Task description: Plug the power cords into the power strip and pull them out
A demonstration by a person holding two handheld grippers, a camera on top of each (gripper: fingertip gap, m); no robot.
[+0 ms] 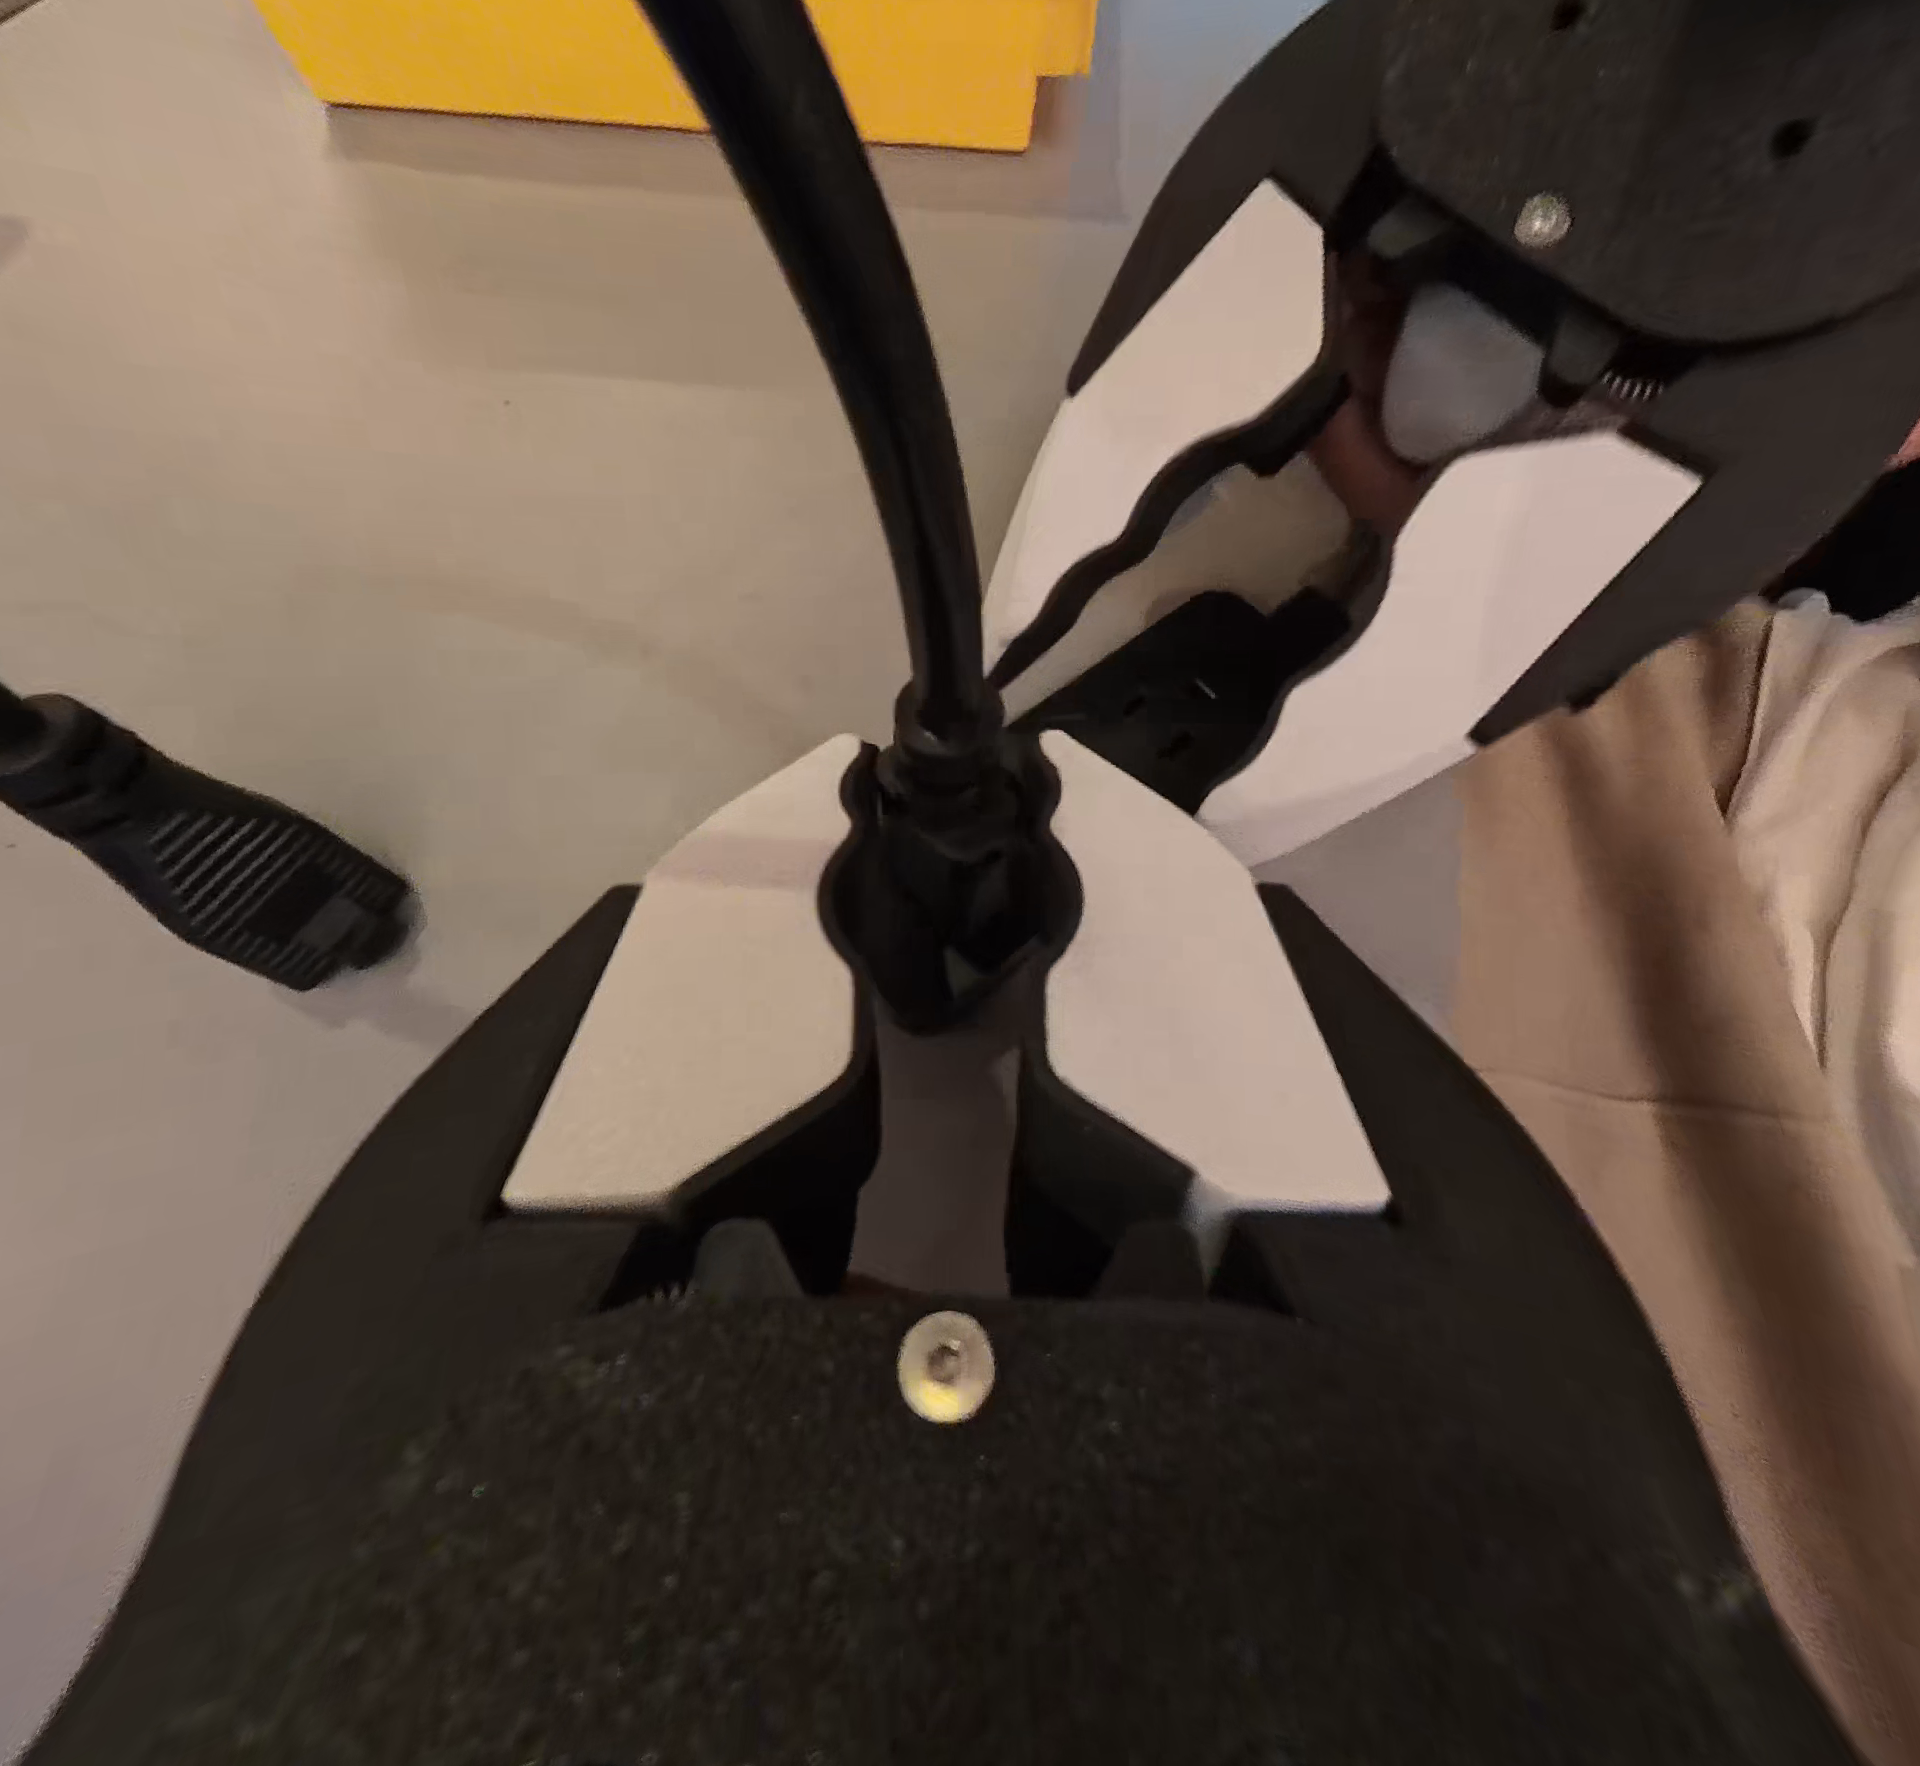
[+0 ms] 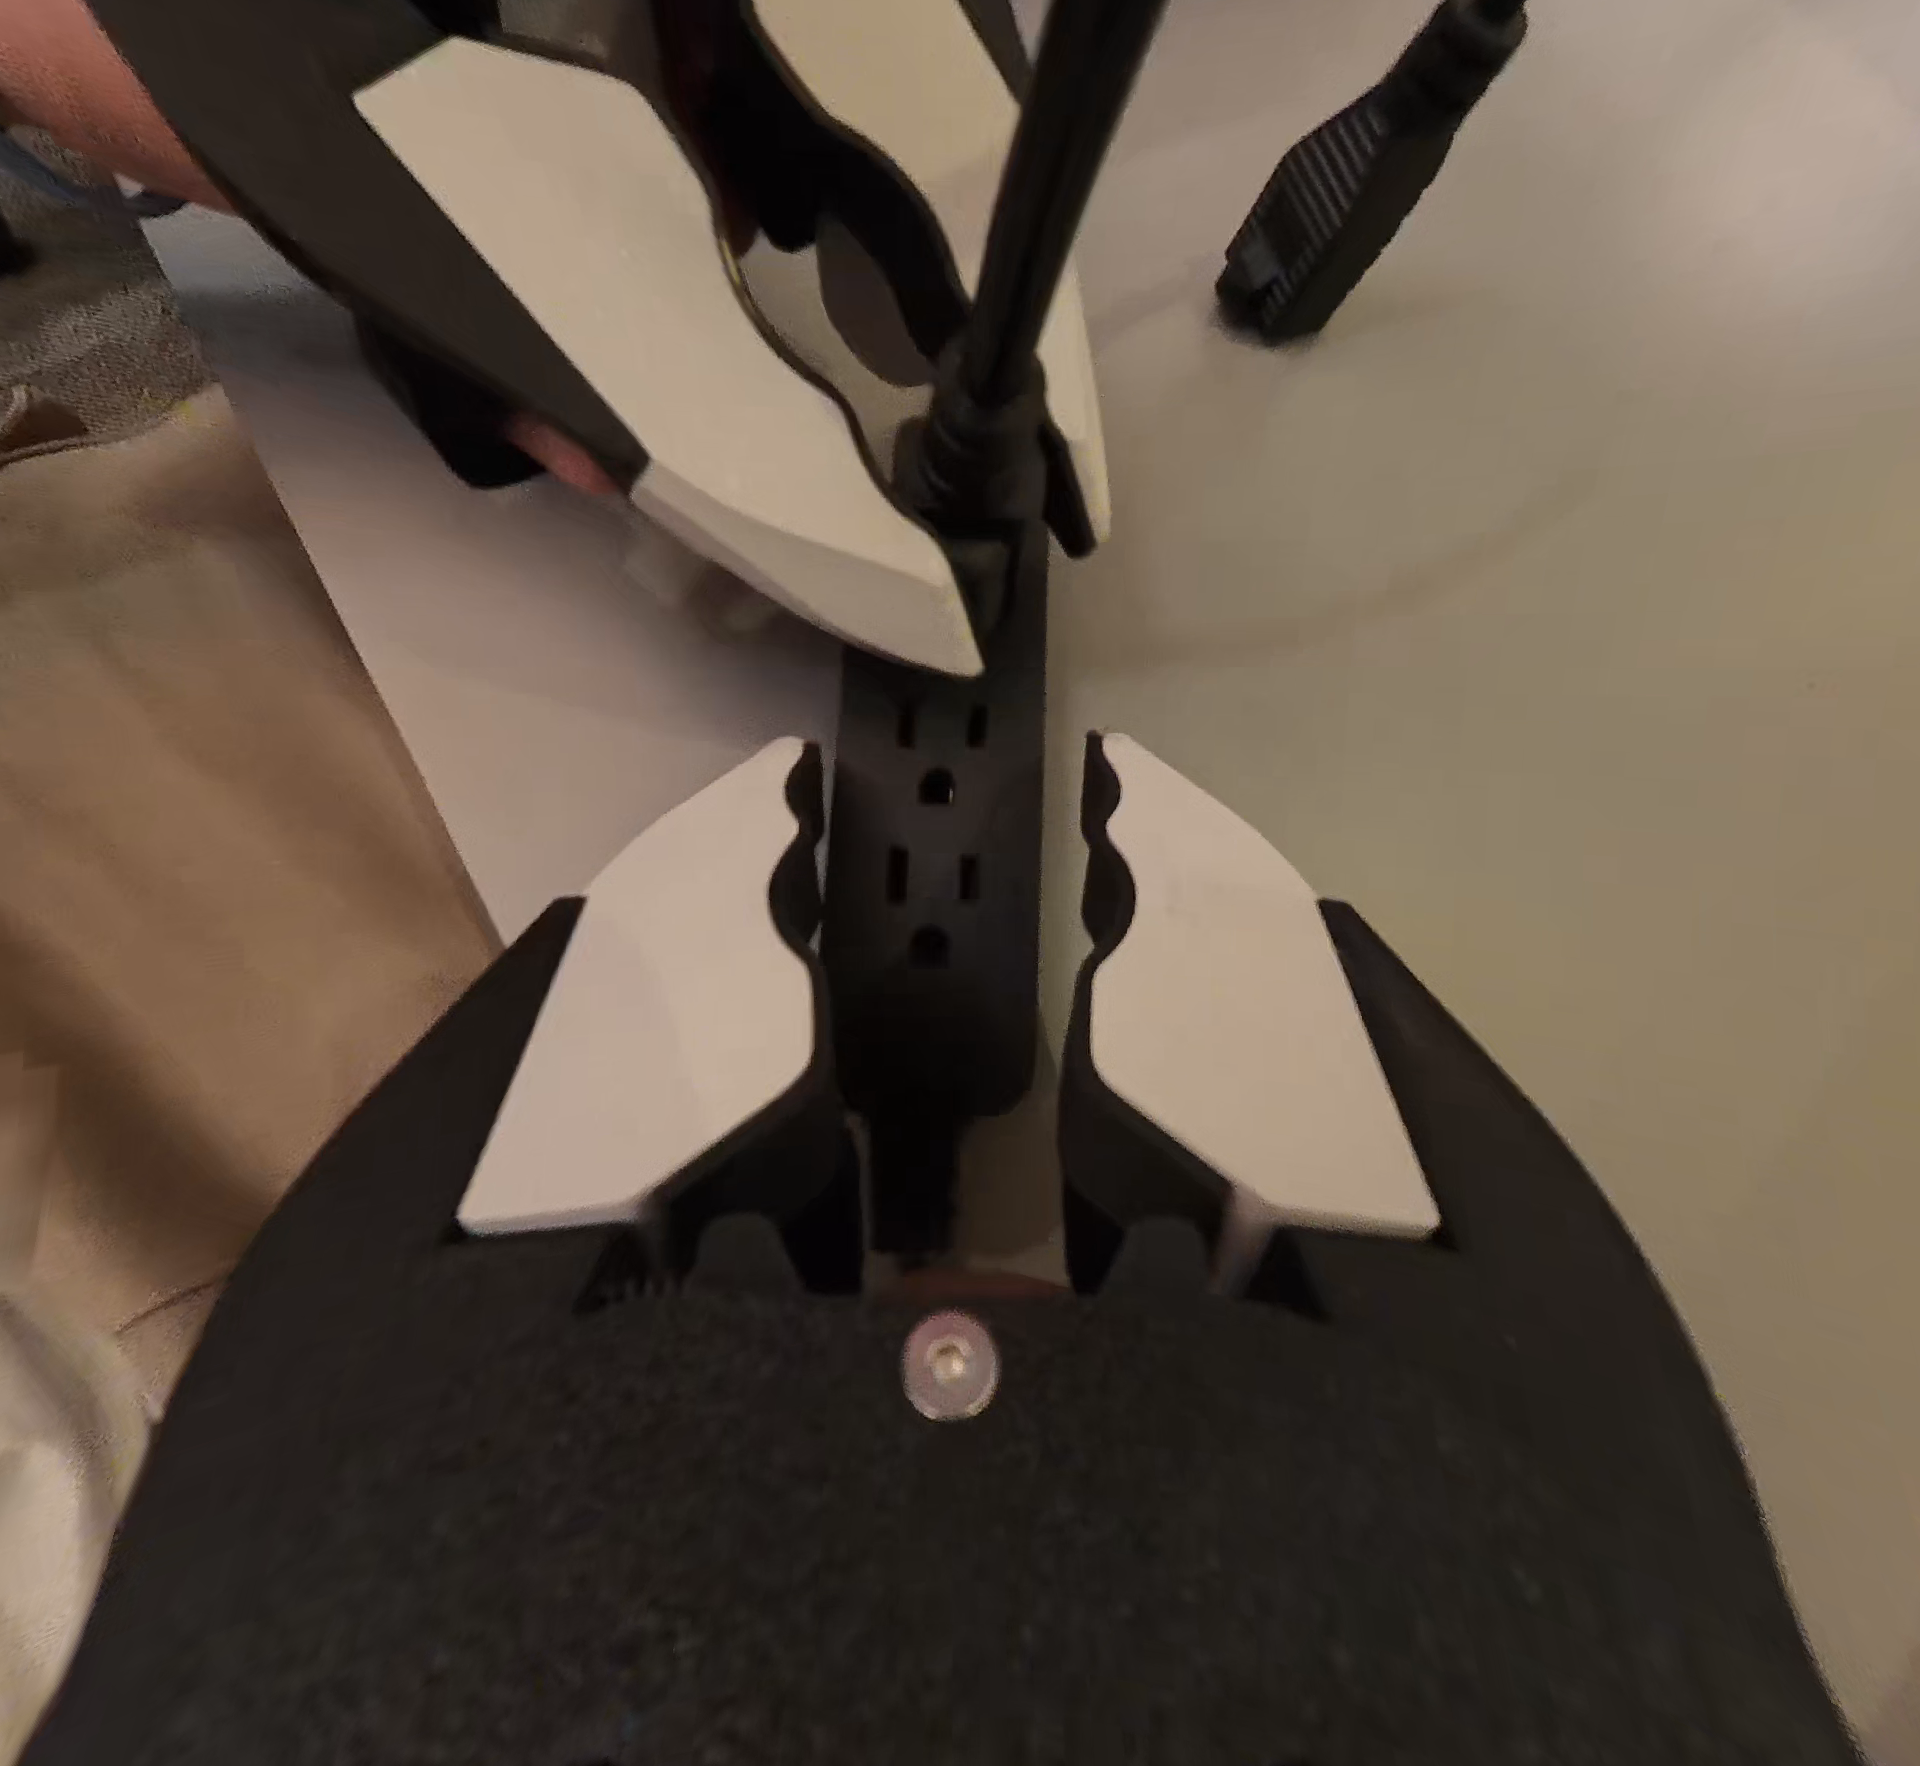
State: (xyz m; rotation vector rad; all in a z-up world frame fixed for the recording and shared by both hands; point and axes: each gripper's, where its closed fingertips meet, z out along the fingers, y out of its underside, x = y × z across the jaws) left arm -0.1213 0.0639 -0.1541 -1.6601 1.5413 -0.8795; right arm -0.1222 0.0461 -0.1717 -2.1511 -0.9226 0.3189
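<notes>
My left claw [image 1: 951,781] is clamped on the black moulded plug [image 1: 951,895] of a thick black power cord [image 1: 831,262], which arcs up and away from the white finger pads. In the right wrist view that plug [image 2: 961,459] sits at the far end of the long black power strip [image 2: 935,885] – whether its prongs are fully seated I cannot tell.

My right claw [image 2: 951,843] straddles the near end of the strip, its scalloped pads just beside the strip's edges; a sliver of gap shows on the right, so whether it grips I cannot tell. Two empty outlets face up between the fingers.

A second black ribbed plug [image 2: 1340,189] lies loose on the pale grey table [image 2: 1558,677], well apart from the strip. Stacked yellow plastic bins [image 1: 623,2] stand at the table's far side.
</notes>
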